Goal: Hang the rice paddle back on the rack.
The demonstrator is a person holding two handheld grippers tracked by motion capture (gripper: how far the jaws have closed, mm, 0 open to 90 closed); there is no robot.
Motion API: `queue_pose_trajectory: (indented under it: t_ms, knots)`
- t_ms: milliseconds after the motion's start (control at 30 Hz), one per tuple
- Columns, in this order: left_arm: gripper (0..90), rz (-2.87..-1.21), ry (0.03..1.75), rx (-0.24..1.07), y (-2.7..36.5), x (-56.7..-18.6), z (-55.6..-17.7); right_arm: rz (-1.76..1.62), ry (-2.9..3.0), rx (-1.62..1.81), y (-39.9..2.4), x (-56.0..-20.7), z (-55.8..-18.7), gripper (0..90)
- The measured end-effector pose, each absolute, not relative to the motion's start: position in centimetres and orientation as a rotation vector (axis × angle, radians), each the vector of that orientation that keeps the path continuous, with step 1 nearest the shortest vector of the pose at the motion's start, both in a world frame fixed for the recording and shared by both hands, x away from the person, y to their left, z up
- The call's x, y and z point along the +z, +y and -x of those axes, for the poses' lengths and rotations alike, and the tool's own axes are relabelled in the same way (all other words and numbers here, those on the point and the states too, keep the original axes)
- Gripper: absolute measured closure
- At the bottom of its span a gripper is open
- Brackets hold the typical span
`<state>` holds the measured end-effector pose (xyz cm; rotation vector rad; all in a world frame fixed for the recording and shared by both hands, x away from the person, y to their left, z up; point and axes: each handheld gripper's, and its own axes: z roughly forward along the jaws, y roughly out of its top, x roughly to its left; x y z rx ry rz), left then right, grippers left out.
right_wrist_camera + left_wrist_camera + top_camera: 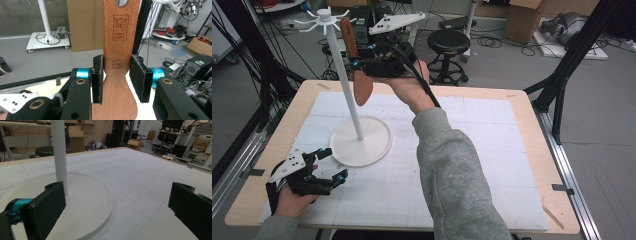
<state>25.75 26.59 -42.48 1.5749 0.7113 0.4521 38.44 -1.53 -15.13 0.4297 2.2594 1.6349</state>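
A white stand rises from a round base (374, 145) on the mat, its thin pole (346, 82) topped by a ring of hooks (325, 17). Up beside the pole, just under the hooks, my right gripper (355, 63) is shut on a brown wooden spatula (363, 89) that hangs blade down. In the right gripper view both pads press the spatula's neck (117, 37), and a hole (122, 2) shows at the handle's top. My left gripper (333, 164) rests open near the table's front left, its jaws wide apart and facing the base (85, 202) and the pole (59, 152).
A white gridded mat (492, 150) covers the wooden table (532, 115). Behind the table stand a black stool (448, 42), cardboard boxes (523, 20) and cables. Black frame legs (562, 75) rise at the right, and more at the left.
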Motion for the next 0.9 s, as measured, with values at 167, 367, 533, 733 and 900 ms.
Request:
queue_pose_trajectory:
  t_ms: [167, 367, 533, 733, 900]
  knots:
    - [1.8, -1.575, 0.711, 0.451, 26.6, -42.5, -25.8, -0.434, 2.253, 1.624, -1.2, -15.2, -38.5, 64.4]
    - [1.8, -1.572, 0.718, 0.457, 26.6, -42.5, -25.8, -0.437, 2.240, 1.614, -1.1, -15.3, -38.8, 64.4]
    - [1.8, -1.574, 0.718, 0.457, 26.6, -42.5, -25.8, -0.429, 2.244, 1.616, -0.8, -15.4, -38.7, 64.4]
    - [1.8, -1.568, 0.712, 0.460, 26.7, -42.5, -25.7, -0.428, 2.244, 1.599, -0.4, -15.5, -38.8, 64.4]
    - [1.8, -1.570, 0.712, 0.454, 26.7, -42.5, -25.7, -0.439, 2.248, 1.589, -0.2, -15.7, -39.0, 64.4]
